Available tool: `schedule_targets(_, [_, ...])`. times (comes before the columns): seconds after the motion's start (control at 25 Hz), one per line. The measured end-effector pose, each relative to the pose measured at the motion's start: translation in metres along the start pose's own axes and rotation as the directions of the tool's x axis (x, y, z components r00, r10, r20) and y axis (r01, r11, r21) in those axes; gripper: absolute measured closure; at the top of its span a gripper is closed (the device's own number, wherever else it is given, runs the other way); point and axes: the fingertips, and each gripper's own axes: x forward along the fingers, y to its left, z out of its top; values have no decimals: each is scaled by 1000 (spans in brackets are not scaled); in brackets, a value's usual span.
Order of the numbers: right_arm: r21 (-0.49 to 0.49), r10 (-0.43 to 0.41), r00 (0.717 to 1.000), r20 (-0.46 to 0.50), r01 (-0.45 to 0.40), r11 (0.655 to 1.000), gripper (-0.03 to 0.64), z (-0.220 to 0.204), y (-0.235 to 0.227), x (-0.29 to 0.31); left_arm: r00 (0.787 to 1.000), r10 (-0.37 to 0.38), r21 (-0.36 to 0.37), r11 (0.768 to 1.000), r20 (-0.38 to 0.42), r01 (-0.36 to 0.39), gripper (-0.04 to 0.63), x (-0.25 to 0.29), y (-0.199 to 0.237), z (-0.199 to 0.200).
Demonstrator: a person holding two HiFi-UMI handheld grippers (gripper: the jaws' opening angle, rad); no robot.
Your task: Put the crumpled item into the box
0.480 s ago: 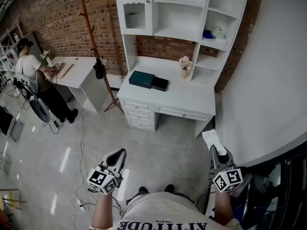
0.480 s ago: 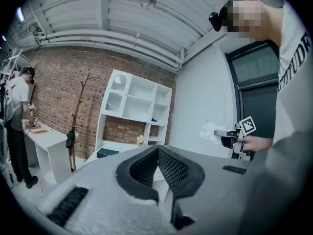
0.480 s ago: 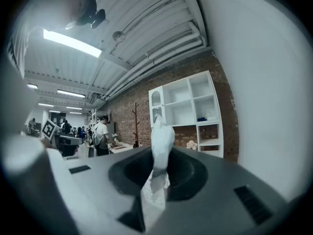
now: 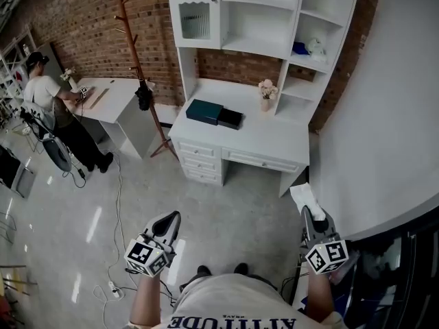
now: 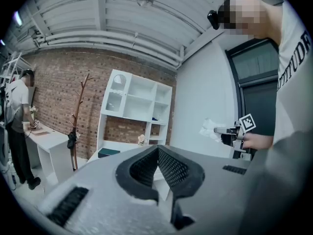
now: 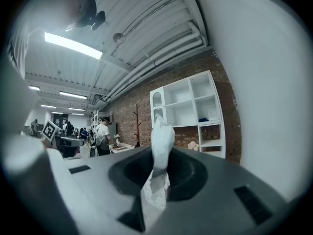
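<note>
tissue (image 4: 302,198), crumpled, sits pinched in right gripper (image 4: 312,216); left gripper (image 4: 169,220) pressed together; shirt (image 4: 233,306) reads "attitude".

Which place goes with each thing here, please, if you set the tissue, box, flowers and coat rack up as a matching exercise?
Things:
1. tissue
2. box
3. flowers
4. coat rack

Places:
A. on the floor by the brick wall
B. in the fingers of the right gripper
C. on the left part of the desk
D. on the desk, right of the box

Pairs: 1-B, 2-C, 3-D, 4-A
</note>
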Motion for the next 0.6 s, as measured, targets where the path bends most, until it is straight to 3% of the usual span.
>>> schedule_targets(0.6, [43, 24, 999, -27, -23, 999, 541, -15, -58, -20, 998, 25, 17, 1000, -51, -25, 569, 28, -45, -15])
